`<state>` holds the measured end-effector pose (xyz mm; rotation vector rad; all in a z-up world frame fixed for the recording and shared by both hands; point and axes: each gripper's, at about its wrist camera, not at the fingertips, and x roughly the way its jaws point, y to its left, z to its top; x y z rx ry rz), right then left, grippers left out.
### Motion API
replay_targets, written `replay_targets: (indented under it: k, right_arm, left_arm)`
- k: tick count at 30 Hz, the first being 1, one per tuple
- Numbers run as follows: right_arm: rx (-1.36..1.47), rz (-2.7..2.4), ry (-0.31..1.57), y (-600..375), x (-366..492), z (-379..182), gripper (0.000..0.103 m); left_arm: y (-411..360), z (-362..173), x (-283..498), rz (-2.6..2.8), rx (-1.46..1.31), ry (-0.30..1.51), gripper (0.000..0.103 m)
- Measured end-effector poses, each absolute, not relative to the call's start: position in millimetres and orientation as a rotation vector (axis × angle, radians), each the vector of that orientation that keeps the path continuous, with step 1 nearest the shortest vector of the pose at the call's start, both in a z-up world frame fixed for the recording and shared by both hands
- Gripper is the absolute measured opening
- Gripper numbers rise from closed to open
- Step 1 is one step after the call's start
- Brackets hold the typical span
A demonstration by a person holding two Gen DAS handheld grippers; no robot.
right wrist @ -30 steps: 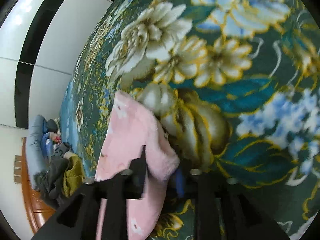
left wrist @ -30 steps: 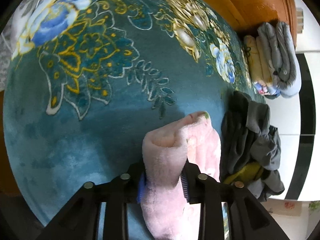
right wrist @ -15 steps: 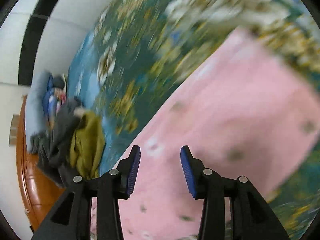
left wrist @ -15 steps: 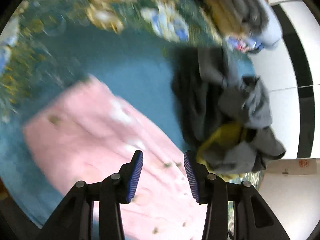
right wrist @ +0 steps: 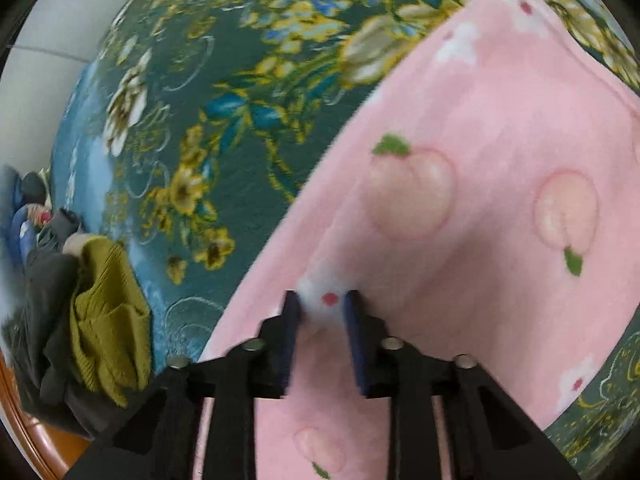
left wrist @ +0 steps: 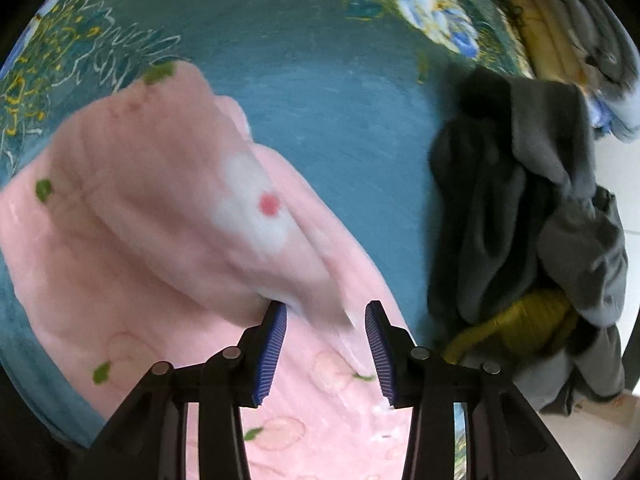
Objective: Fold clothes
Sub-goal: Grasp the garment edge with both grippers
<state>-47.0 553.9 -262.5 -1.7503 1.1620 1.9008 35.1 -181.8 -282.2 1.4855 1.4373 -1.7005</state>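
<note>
A pink fleece garment (left wrist: 160,216) with peach and flower prints lies spread on the teal floral bedspread (left wrist: 328,92). My left gripper (left wrist: 326,320) hovers open just above it. A raised fold of the pink cloth runs from the upper left down to its fingertips and touches the left pad (left wrist: 274,352); both blue pads are bare. In the right wrist view the same pink garment (right wrist: 480,168) covers the right half of the bedspread (right wrist: 208,128). My right gripper (right wrist: 322,316) is shut on a pinch of it, a white flower patch showing between the pads.
A heap of dark grey clothes (left wrist: 520,208) with an olive knit (left wrist: 516,324) lies right of the left gripper. Folded clothes (left wrist: 576,40) are stacked beyond it. The same heap (right wrist: 48,300) and olive knit (right wrist: 108,300) sit at the left above a wooden bed edge (right wrist: 44,452).
A second ago both grippers held bunched pink cloth; half a second ago both were open over it. Now the right has shut on the cloth again, and a fold has risen at the left's fingertips.
</note>
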Motion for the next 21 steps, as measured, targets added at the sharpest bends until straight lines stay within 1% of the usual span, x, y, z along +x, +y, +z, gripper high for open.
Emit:
replay_targets:
  k: [1,2,3,4,7,11,15,19,21]
  right_arm:
    - [-1.751,1.889,1.172,557,-46,-264,0.011]
    - [-1.752,1.887,1.195,560,-44,-266,0.009]
    - [-1.752,1.888,1.218,564,-43,-267,0.008]
    - [-1.752,1.896,1.236,566,-41,-267,0.006]
    - [-1.737,1.947,1.299,573,-29,-260,0.003]
    - [-1.658,2.117,1.396,581,-18,-230,0.003]
    - [-1.617,2.200,1.412,574,-38,-207,0.003]
    - [-1.669,2.170,1.332,556,-64,-222,0.003]
    - [-1.692,2.107,1.344,553,-69,-240,0.003]
  left_arm:
    - [-185,-284,36,-1.701,1.483,1.438,0.029]
    - [-186,-284,37,-1.704,1.481,1.430,0.023]
    - [-188,-285,39,-1.707,1.479,1.428,0.011]
    - [-189,-285,43,-1.709,1.470,1.456,0.007]
    - [-194,-281,57,-1.733,1.427,1.567,0.004]
    - [-203,-256,58,-1.837,1.350,1.618,0.004]
    - [-211,-233,57,-1.934,1.271,1.664,0.004]
    - [-213,-262,42,-1.861,1.298,1.689,0.004]
    - [-212,-274,41,-1.857,1.309,1.704,0.004]
